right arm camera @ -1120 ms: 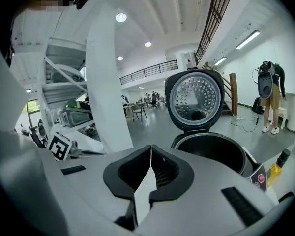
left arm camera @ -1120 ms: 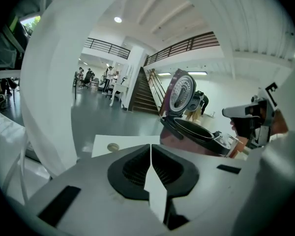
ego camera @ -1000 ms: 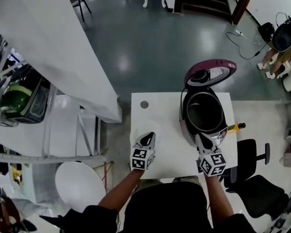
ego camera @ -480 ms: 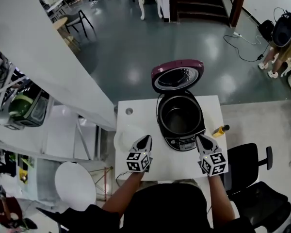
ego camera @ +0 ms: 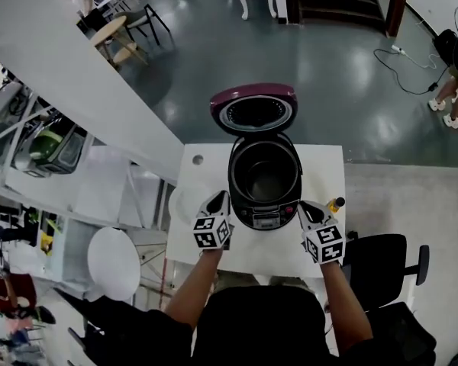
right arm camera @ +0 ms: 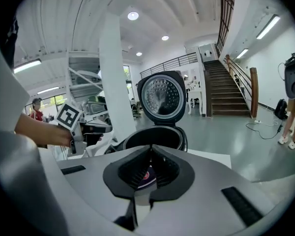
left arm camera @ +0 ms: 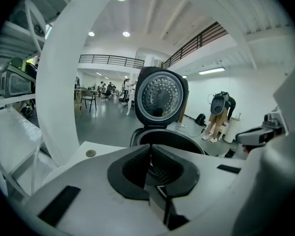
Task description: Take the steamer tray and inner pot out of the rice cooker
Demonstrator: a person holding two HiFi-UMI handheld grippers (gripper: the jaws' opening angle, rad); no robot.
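Head view, looking steeply down. Rice cooker (ego camera: 266, 218) stands at the centre of the white table (ego camera: 326, 168); its maroon lid (ego camera: 253, 109) is swung open at 12 o'clock; the dark inner pot (ego camera: 265, 180) sits inside the cooker body. Left gripper (ego camera: 223, 197) lies at 8 o'clock of the cooker, just beside its front, jaws closed together with nothing between them; right gripper (ego camera: 302, 206) lies at 4 o'clock, jaws likewise pressed together and empty. A white round item (ego camera: 185, 201), whose kind cannot be told, rests on the table at 9 o'clock of the cooker; a small yellow object (ego camera: 334, 203) lies at 3 o'clock, near the right gripper.
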